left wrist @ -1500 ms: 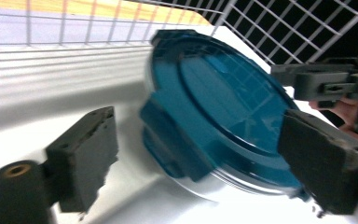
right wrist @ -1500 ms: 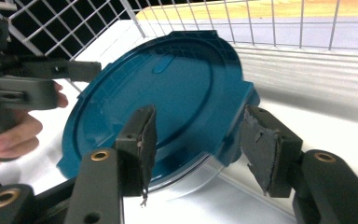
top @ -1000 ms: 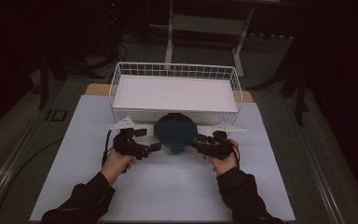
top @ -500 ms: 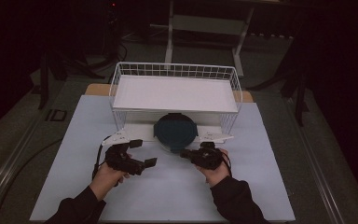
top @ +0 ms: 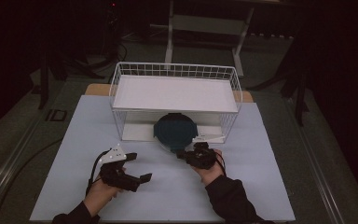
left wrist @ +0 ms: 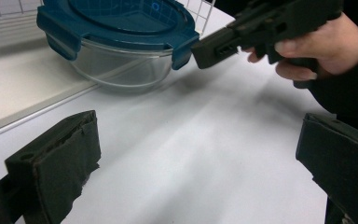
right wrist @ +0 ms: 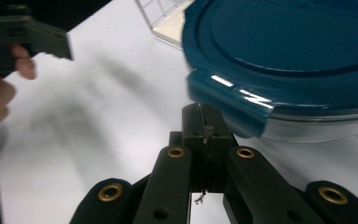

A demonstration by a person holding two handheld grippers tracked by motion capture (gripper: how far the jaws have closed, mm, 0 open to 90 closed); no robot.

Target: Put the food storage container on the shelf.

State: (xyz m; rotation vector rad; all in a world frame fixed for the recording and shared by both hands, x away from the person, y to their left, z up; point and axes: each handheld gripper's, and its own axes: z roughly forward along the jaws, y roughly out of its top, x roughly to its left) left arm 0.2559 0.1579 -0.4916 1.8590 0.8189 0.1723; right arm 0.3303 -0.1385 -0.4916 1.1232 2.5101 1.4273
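A round glass container with a dark blue clip lid (top: 175, 130) (left wrist: 116, 42) (right wrist: 284, 56) stands on the table at the front of a white wire basket (top: 177, 66), partly under its shelf. My right gripper (top: 182, 154) (right wrist: 204, 116) is shut with nothing between its pads, and its tip sits just in front of one of the lid's latch tabs (right wrist: 228, 105). My left gripper (top: 139, 167) (left wrist: 198, 154) is open wide over bare table, to the left of the container and nearer than it. The left gripper view also takes in the right gripper (left wrist: 261, 23) beside the lid.
The wire basket carries a flat white shelf (top: 175, 93) above the container's back half. A pale blue sheet (top: 261, 186) covers the table, with bare room between and around my hands. Dark floor and a metal frame (top: 205, 23) lie beyond the table.
Both hands have drawn back from the container's two sides toward the near edge. The left moved further back and left. The container stays at the basket's front.
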